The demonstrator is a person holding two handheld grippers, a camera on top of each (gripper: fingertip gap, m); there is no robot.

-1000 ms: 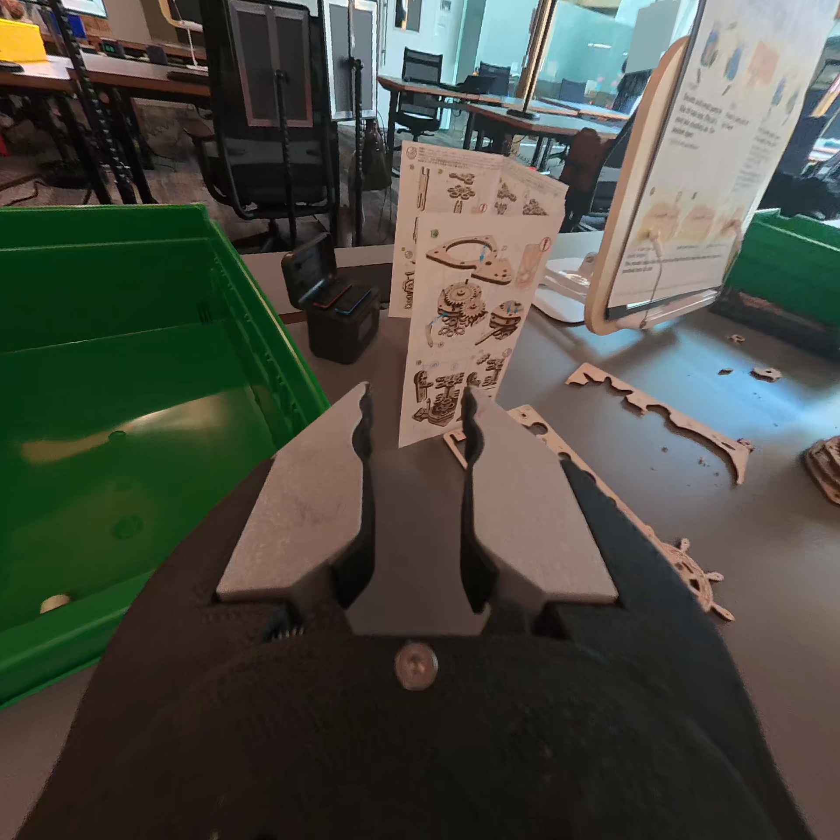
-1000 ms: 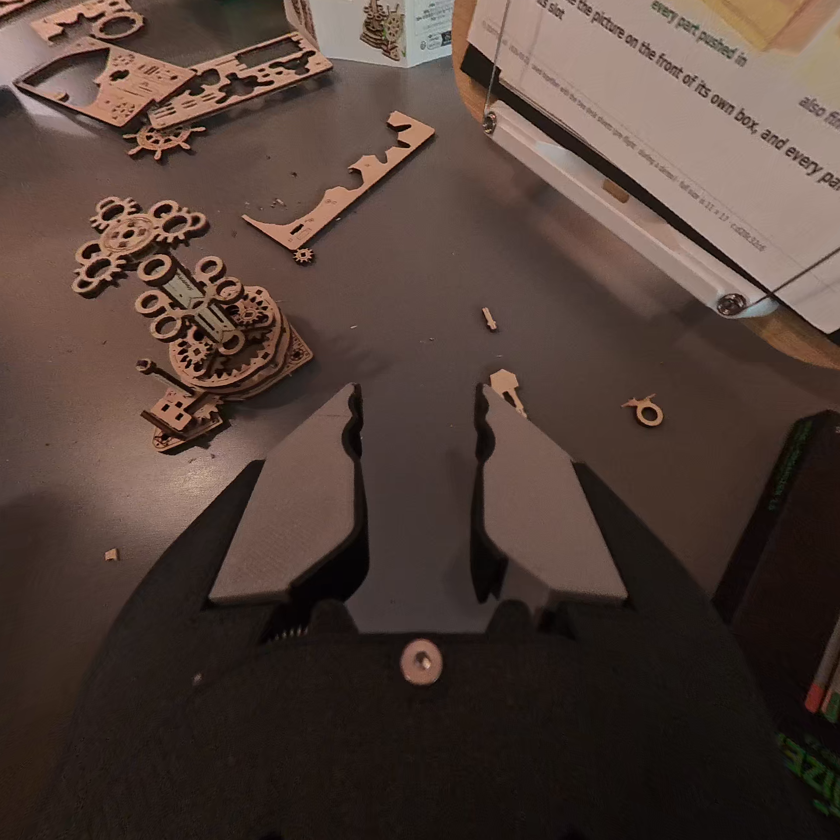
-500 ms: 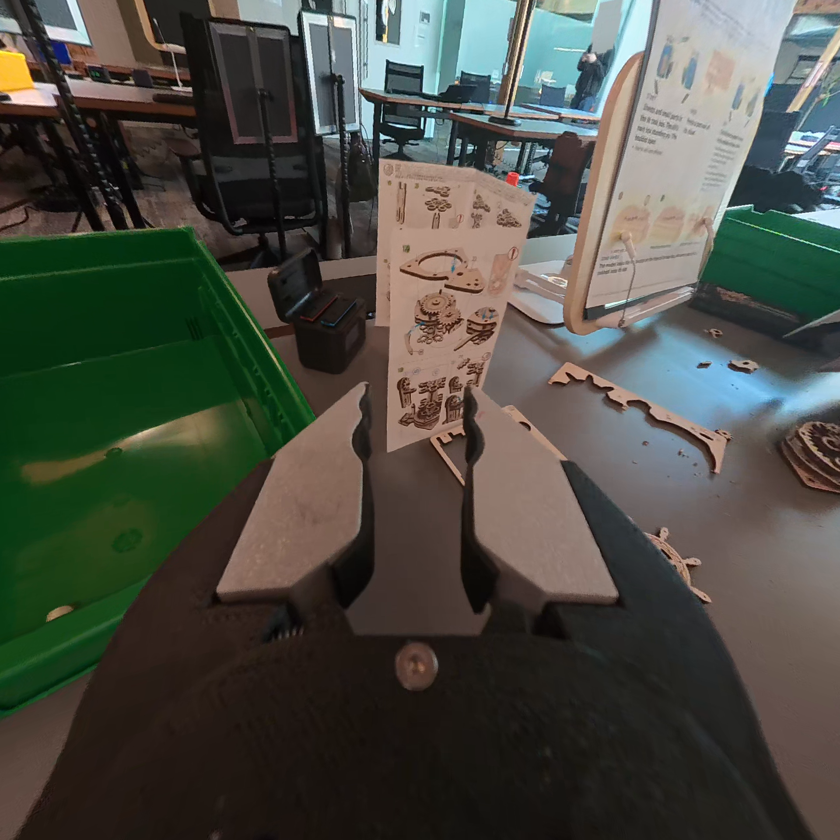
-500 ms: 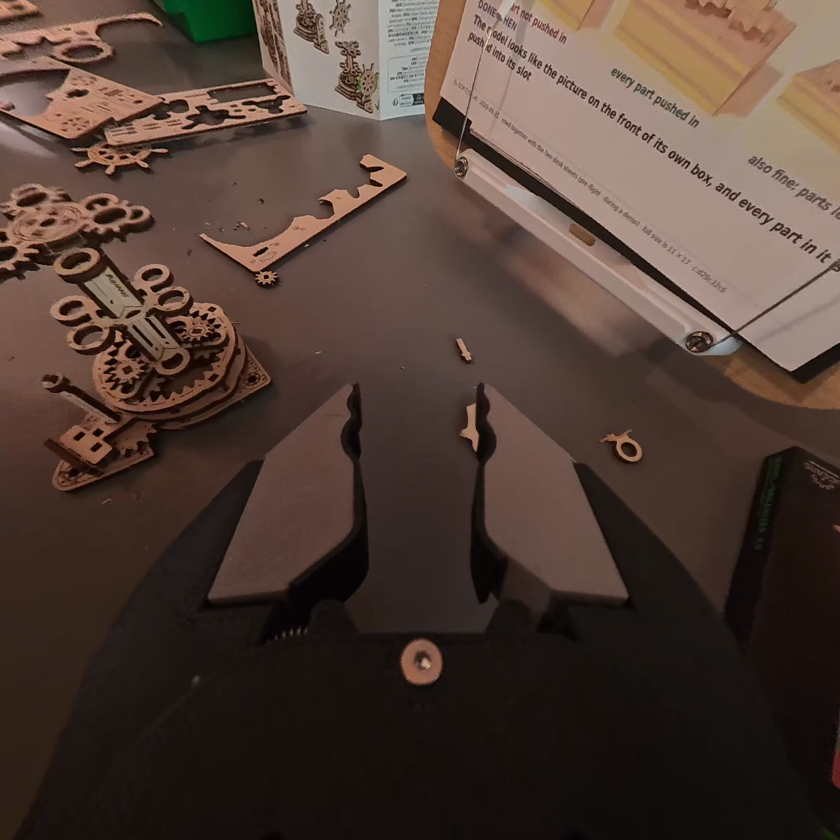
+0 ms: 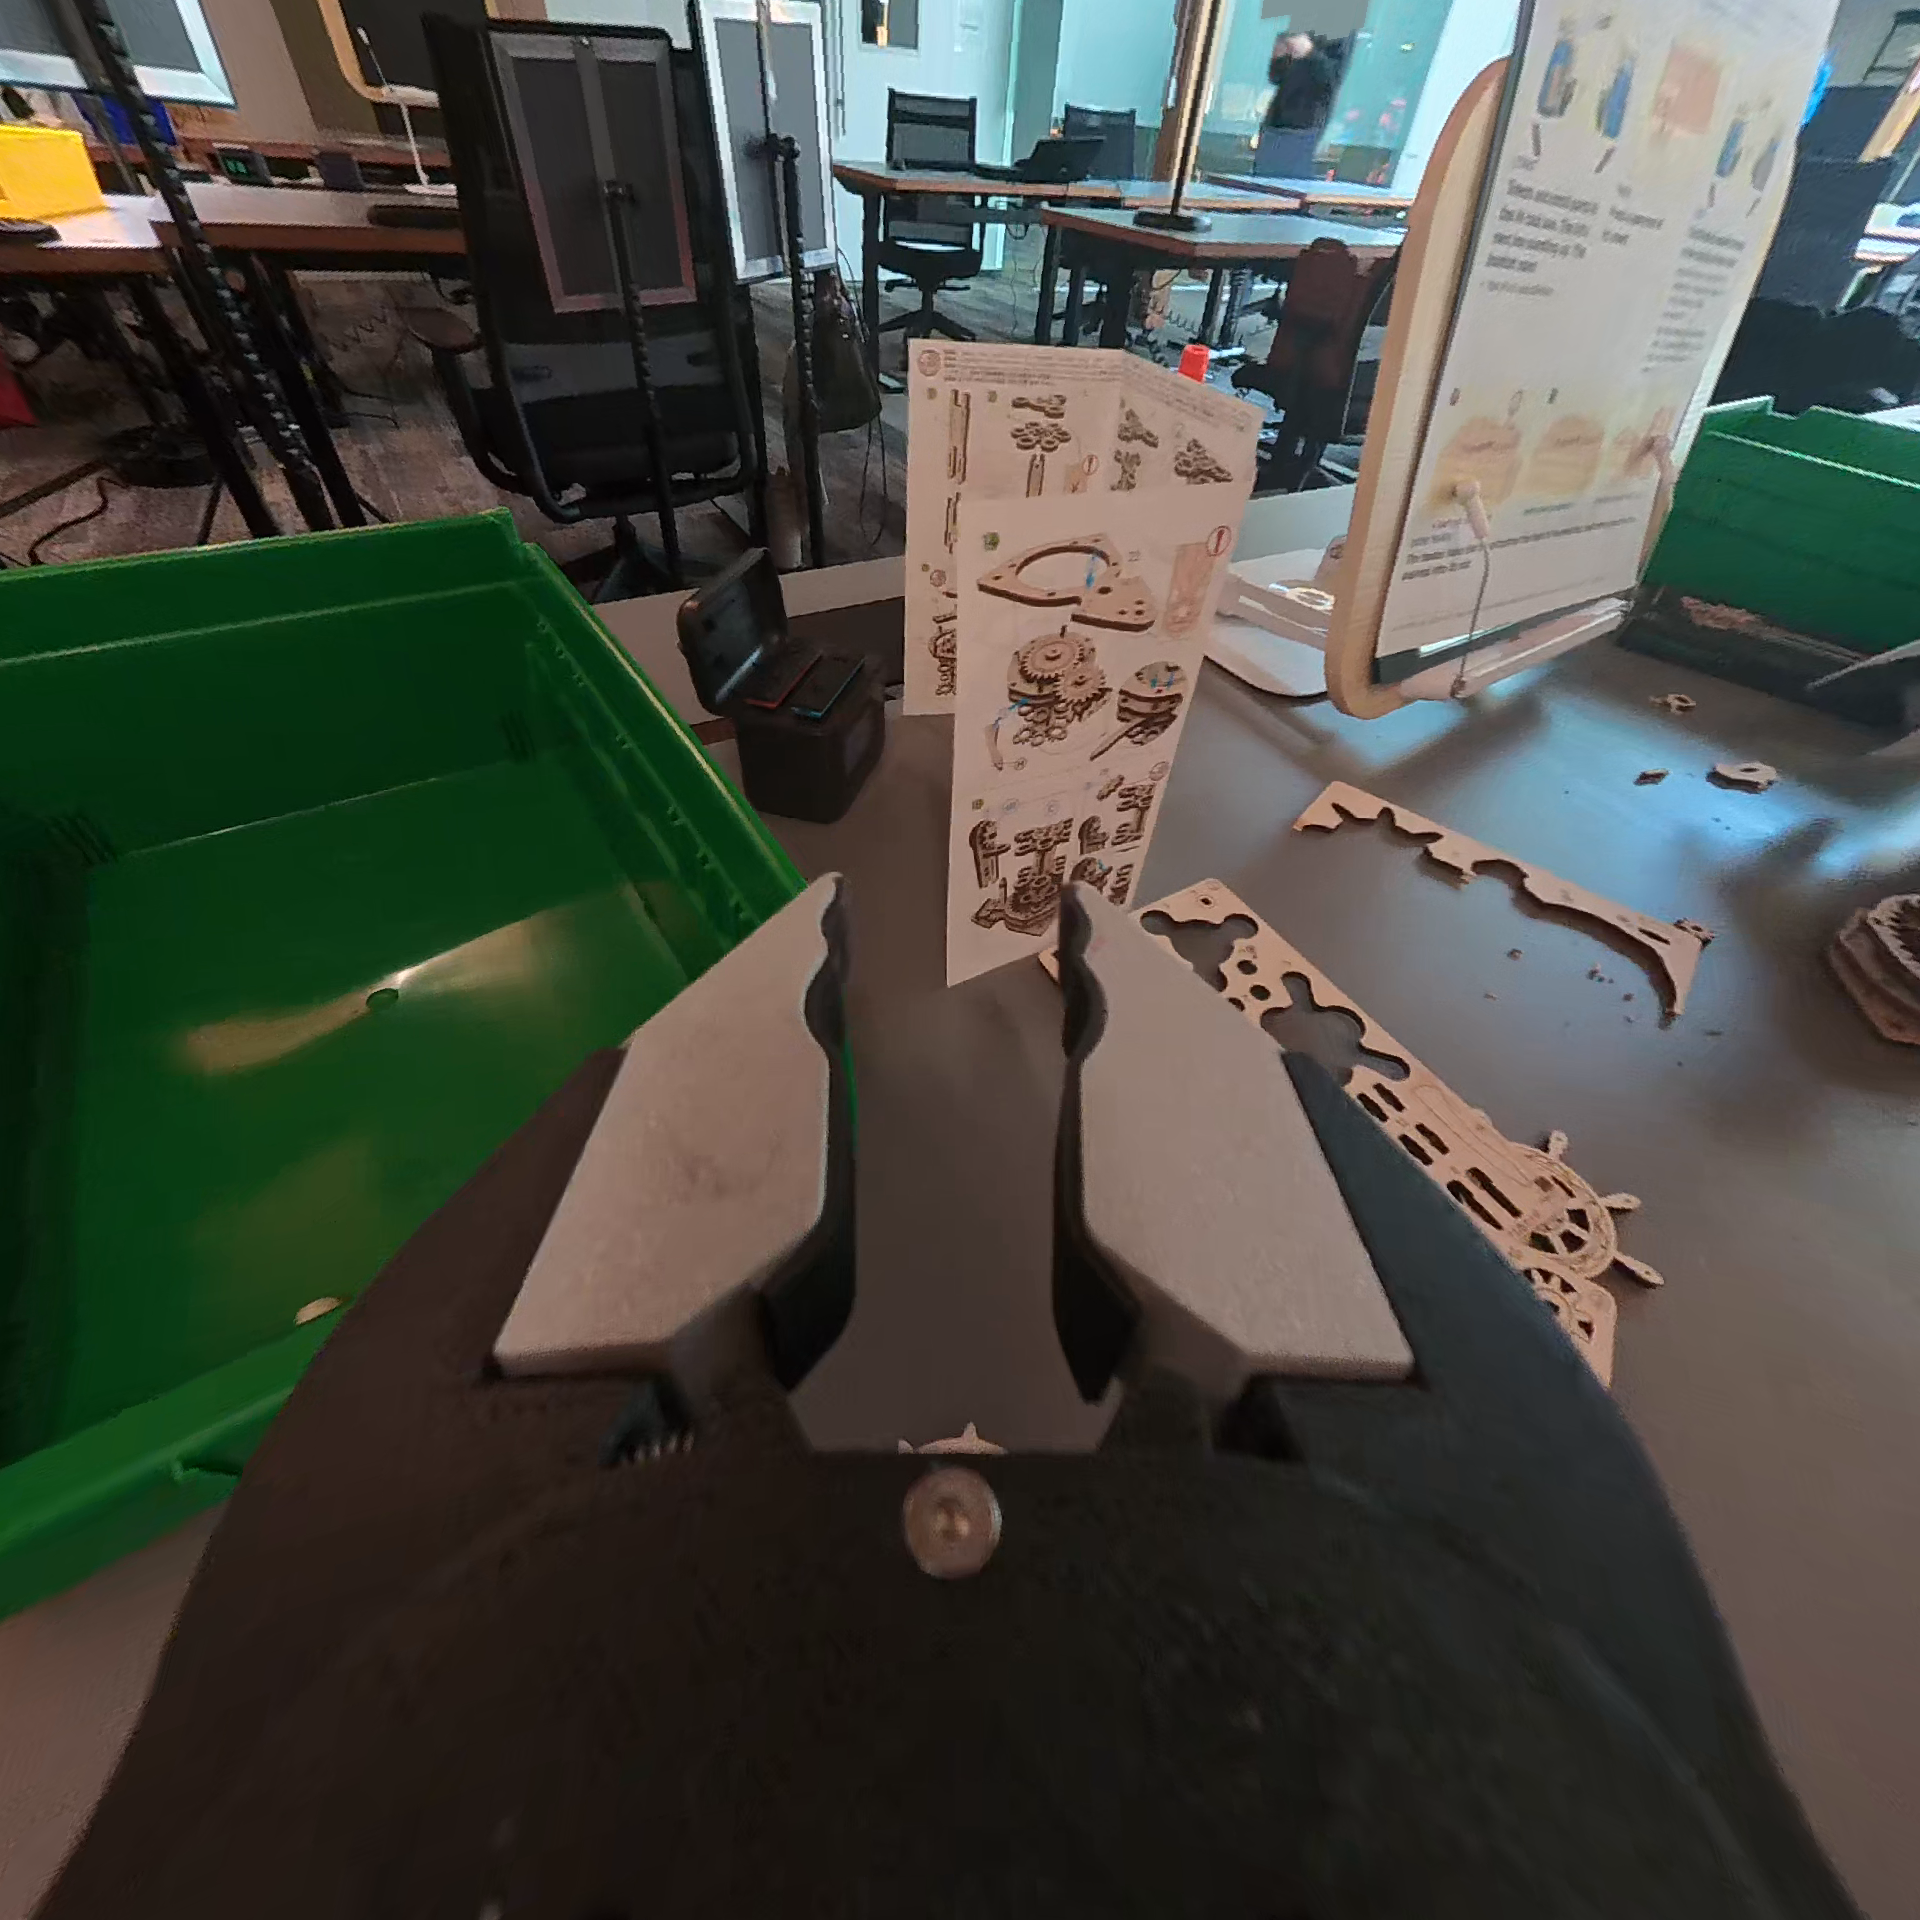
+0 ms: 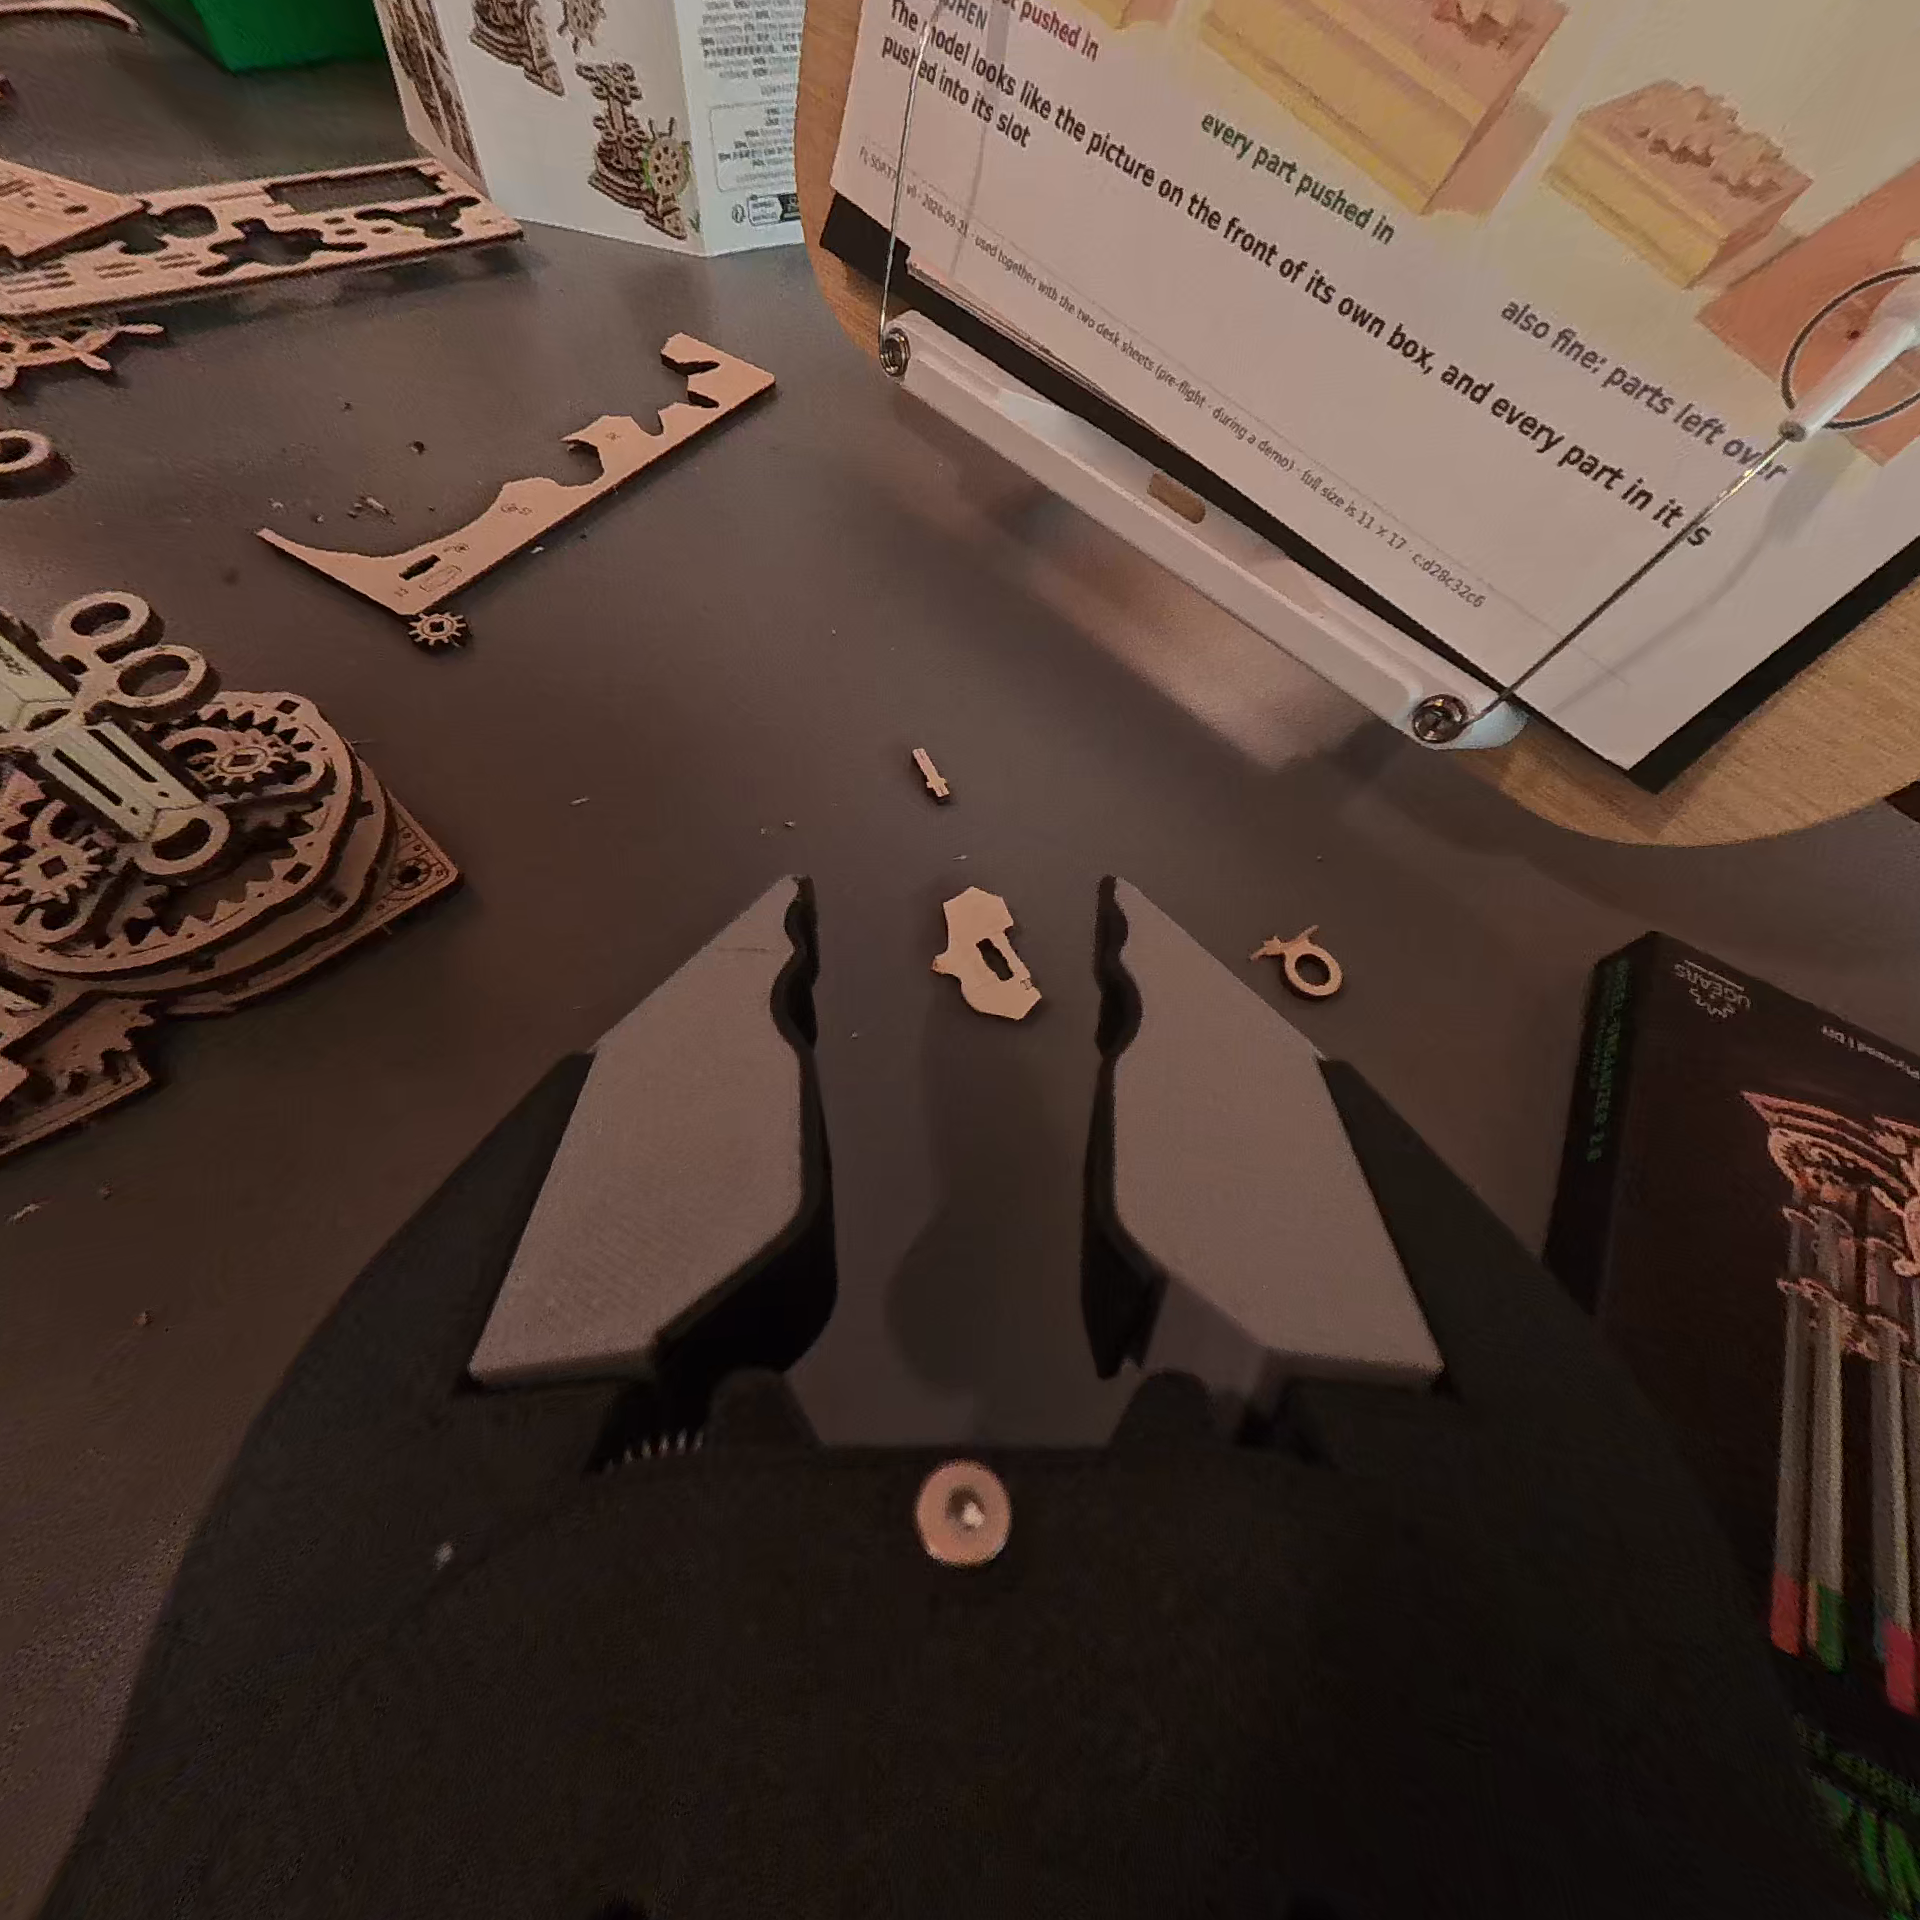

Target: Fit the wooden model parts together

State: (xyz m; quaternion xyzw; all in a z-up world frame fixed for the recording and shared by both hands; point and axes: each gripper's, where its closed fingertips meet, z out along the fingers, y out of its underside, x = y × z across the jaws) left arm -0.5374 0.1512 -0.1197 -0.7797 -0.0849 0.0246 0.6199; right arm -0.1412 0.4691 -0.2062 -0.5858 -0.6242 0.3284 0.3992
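Note:
My right gripper (image 6: 956,909) is open and empty over the dark table. A small flat wooden part (image 6: 985,954) with a slot lies on the table between its fingertips. A tiny peg (image 6: 932,775) lies just beyond, and a small ring part (image 6: 1304,963) lies to the right. The part-built wooden gear model (image 6: 177,842) sits at the left. My left gripper (image 5: 951,920) is open and empty, held above the table facing the folded instruction leaflet (image 5: 1070,665). A punched-out wooden sheet (image 5: 1340,1049) lies to its right.
A green bin (image 5: 343,935) stands at the left, a small black case (image 5: 800,717) behind it. A board holding a printed sheet (image 6: 1351,312) stands at the back right. A black box (image 6: 1766,1299) lies at the right edge. A jagged wooden strip (image 6: 520,499) lies mid-table. The grippers' ends are close to 50 cm from one another. My right tips are about 50 cm from the small black case (image 5: 800,717), my left tips only 20 cm.
My right gripper has moved forward and right, so the slotted wooden part now lies between its fingertips. My left gripper has shifted slightly and stays open.

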